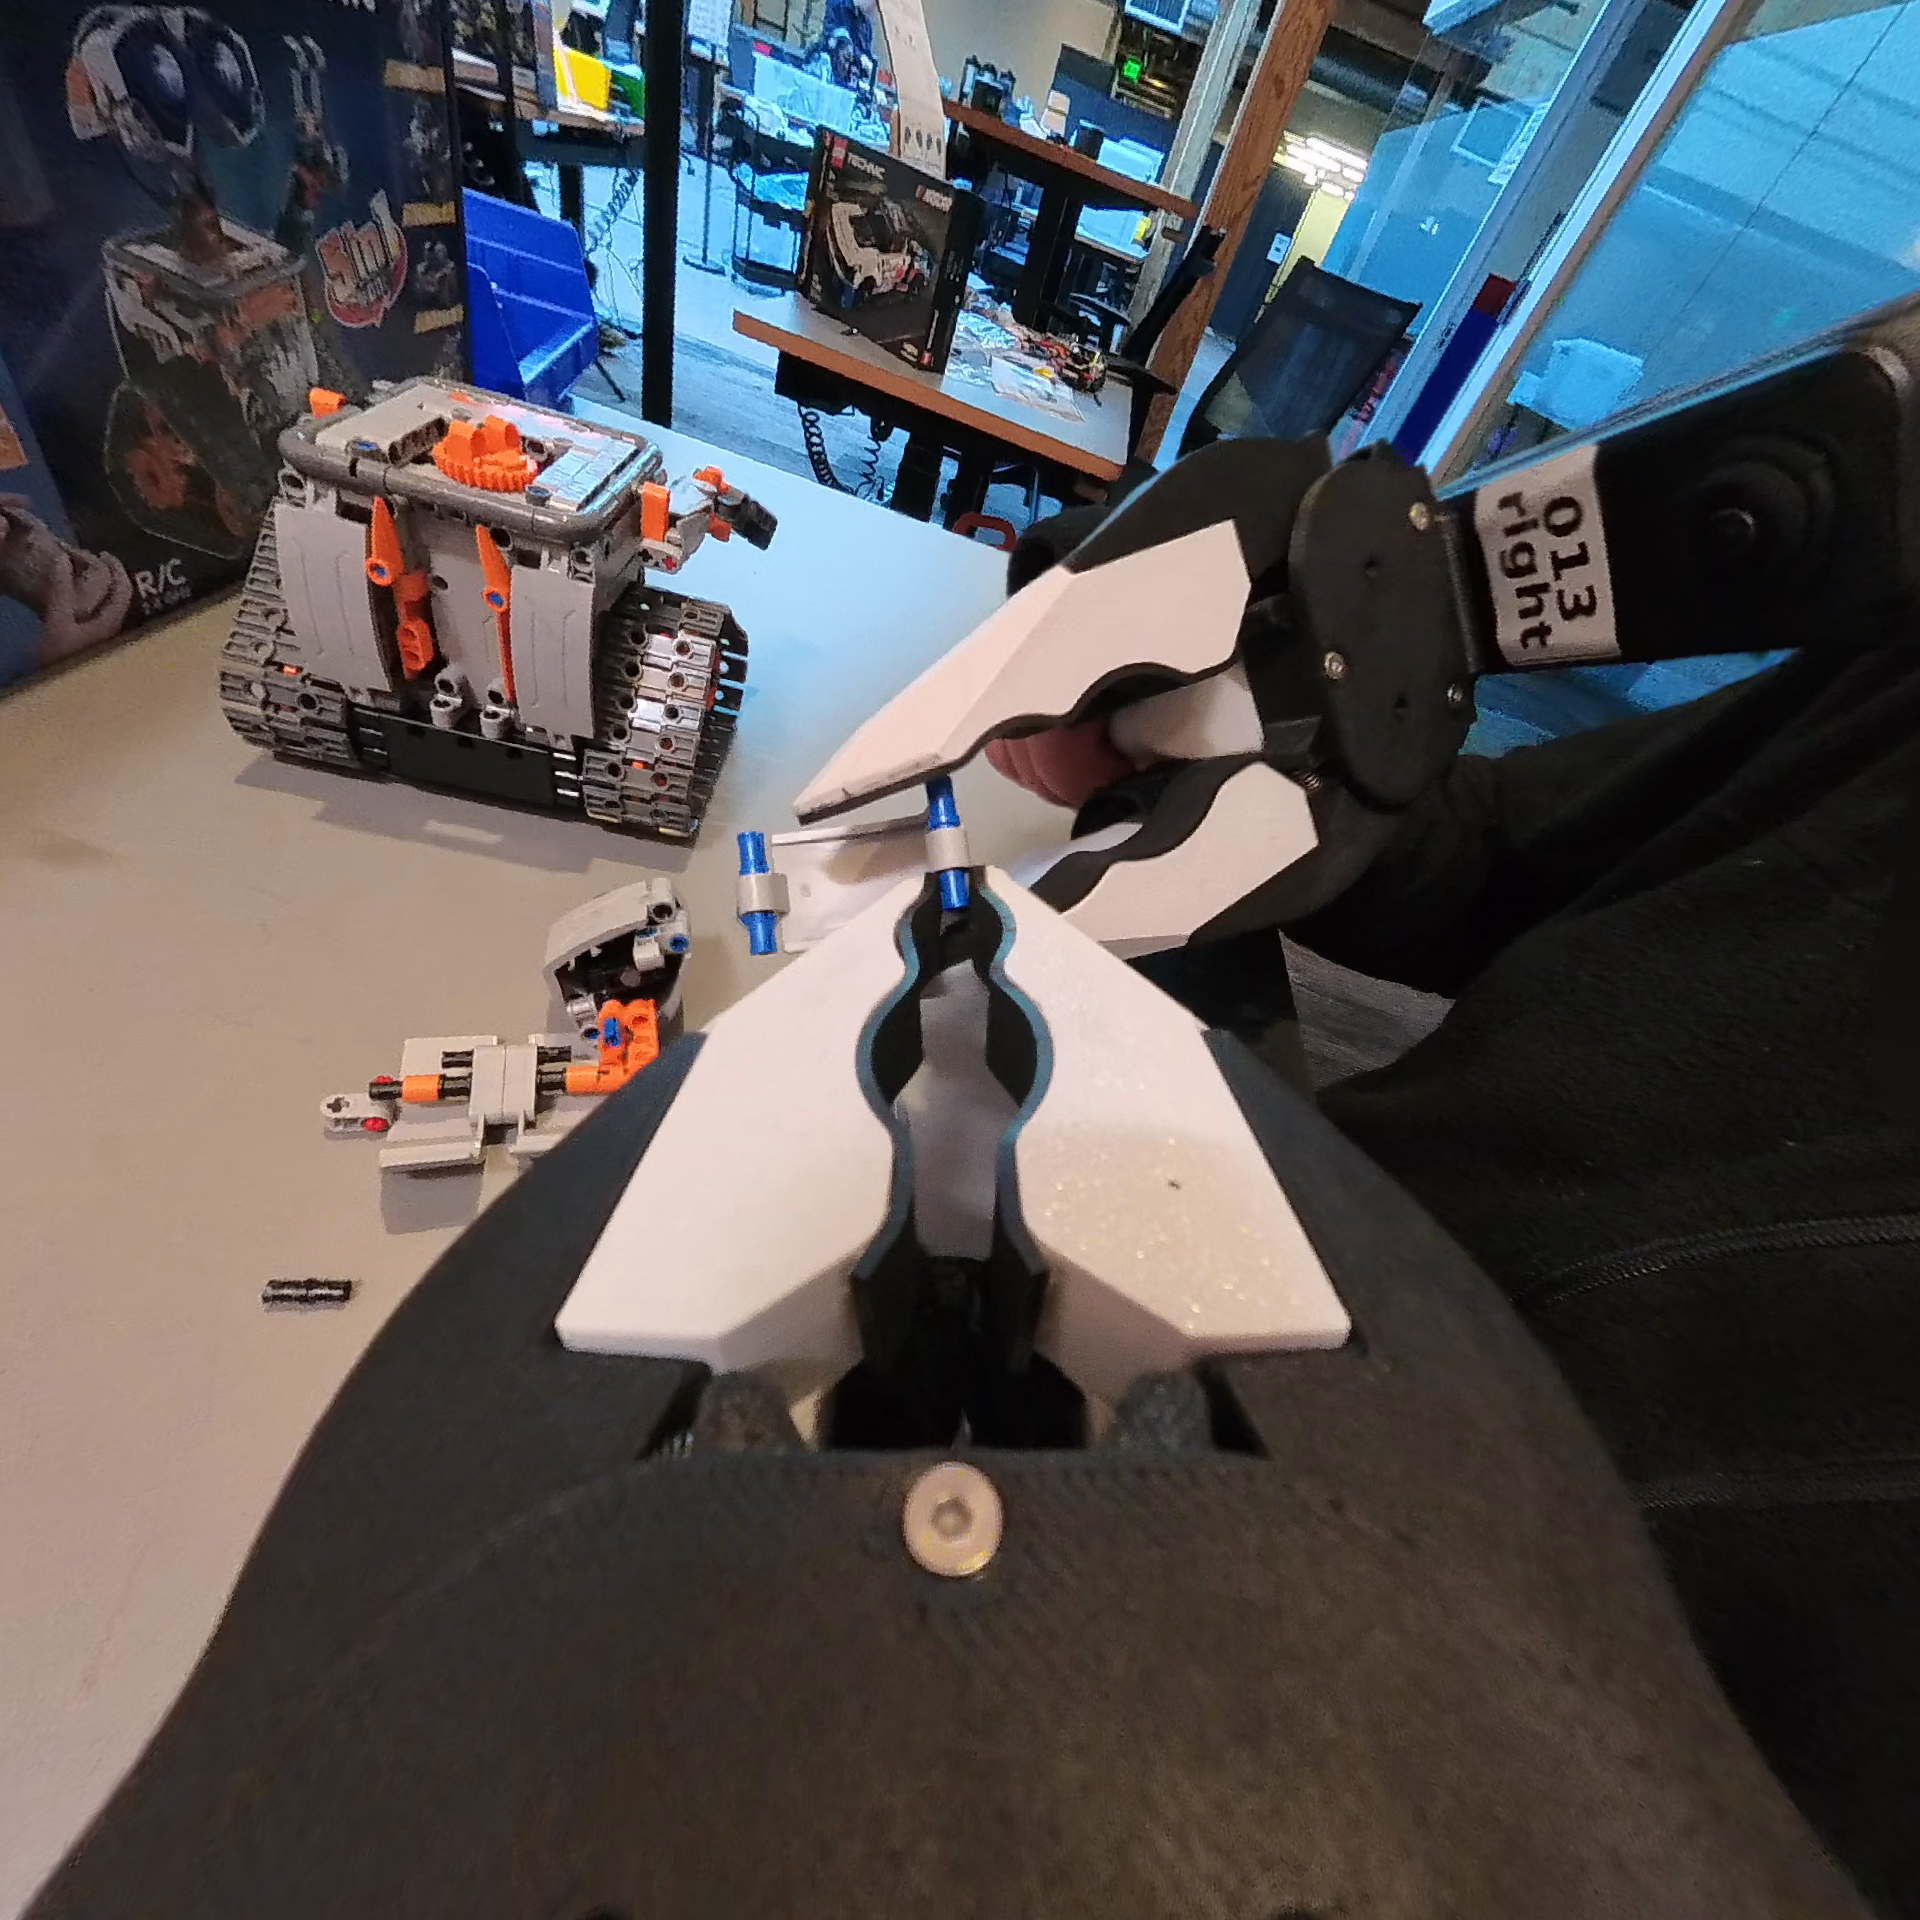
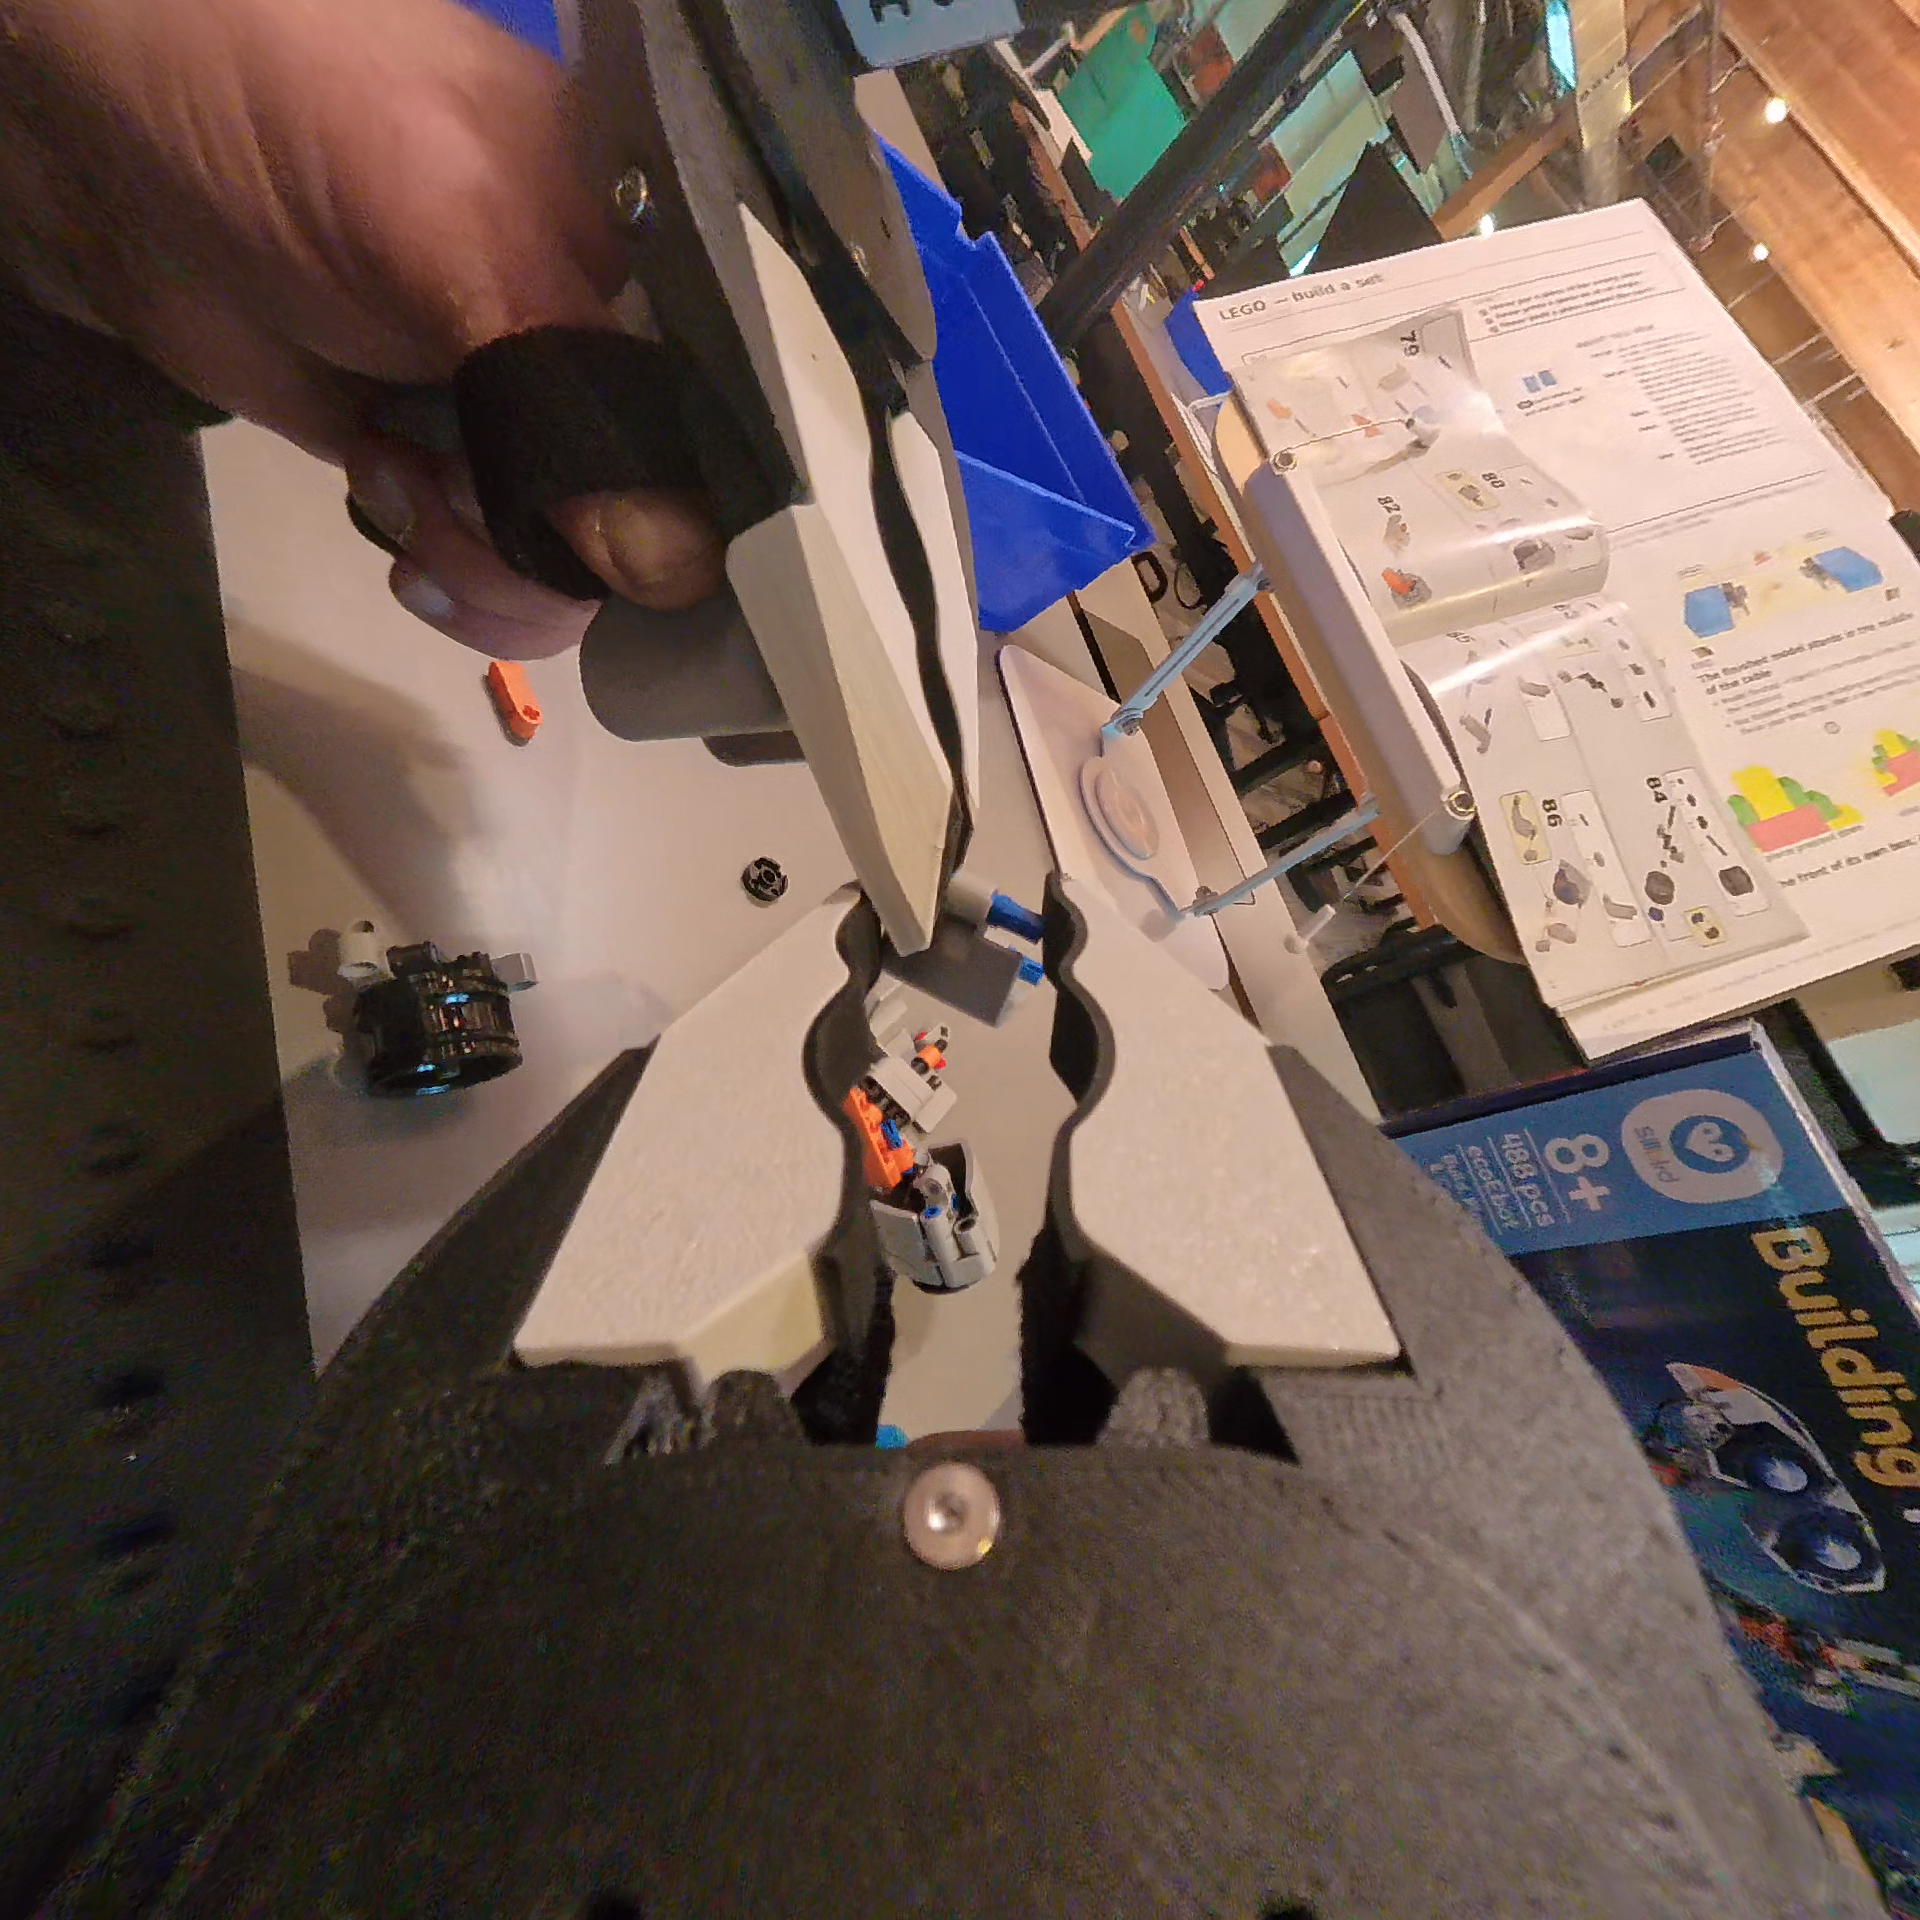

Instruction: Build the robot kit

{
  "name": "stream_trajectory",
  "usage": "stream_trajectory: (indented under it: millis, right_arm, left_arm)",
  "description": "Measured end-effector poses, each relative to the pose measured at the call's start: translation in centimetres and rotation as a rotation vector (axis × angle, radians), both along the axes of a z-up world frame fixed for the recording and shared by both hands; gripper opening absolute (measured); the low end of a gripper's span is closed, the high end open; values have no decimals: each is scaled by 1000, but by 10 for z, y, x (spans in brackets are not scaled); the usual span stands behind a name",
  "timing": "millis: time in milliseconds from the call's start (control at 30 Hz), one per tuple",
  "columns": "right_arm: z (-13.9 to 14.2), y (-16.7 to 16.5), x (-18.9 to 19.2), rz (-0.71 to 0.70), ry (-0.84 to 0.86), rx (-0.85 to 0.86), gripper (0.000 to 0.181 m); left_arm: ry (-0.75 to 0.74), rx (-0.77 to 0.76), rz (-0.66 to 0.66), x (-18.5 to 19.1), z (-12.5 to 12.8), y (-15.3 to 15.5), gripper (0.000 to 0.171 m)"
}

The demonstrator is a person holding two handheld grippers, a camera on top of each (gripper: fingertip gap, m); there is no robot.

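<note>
My left gripper [image 1: 951, 906] is shut on the lower end of a blue pin with a grey collar [image 1: 945, 844], held upright above the table. My right gripper [image 1: 930, 836] comes in from the right with its jaws open around the pin's upper end; its upper finger [image 1: 1039, 665] touches the pin's top. In the right wrist view the right gripper [image 2: 961, 914] is open, and the left gripper [image 2: 928, 883] reaches down from above with the pin [image 2: 992, 909] between my fingertips. A second blue pin with a grey collar [image 1: 758, 894] lies on the table beside a flat white piece [image 1: 831, 883].
A grey and orange tracked robot model [image 1: 488, 613] stands at the far left. A grey and orange sub-assembly [image 1: 499, 1091] and a black pin [image 1: 307, 1291] lie nearer. A black wheel [image 2: 447, 1023], an orange piece [image 2: 514, 701], a blue bin [image 2: 997, 436], an instruction booklet [image 2: 1507, 623] and a blue box [image 2: 1714, 1351] surround them. Both grippers' tips are close together, under 4 cm apart. From the right gripper's tips to the black wheel [image 2: 447, 1023] is close to 10 cm.
</note>
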State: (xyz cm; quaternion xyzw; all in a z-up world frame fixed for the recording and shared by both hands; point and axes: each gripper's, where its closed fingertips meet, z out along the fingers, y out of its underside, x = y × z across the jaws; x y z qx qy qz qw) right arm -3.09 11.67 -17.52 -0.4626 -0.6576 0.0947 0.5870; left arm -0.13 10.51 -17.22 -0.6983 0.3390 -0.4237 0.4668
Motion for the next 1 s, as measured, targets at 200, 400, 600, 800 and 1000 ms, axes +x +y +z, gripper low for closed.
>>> stream_trajectory:
  millis: [200, 400, 600, 800, 1000]
  right_arm:
    - [4, -1, 1, 5, 32, -29, 28]
    - [14, 0, 5, -13, 114, -53, 30]
    - [11, 3, 7, -32, 104, -52, 25]
    - [7, 5, 9, -57, 52, 17, 24]
    - [2, 8, 10, -93, -33, 116, 23]
  left_arm:
    - [2, 61, 16, 1, 4, 0, 2]
    - [5, 117, 82, -2, 13, 5, 1]
    - [30, 134, 98, -1, 10, 8, 1]
    - [110, 192, 119, 0, 6, 9, 0]
    - [213, 256, 156, 0, 0, 12, 0]
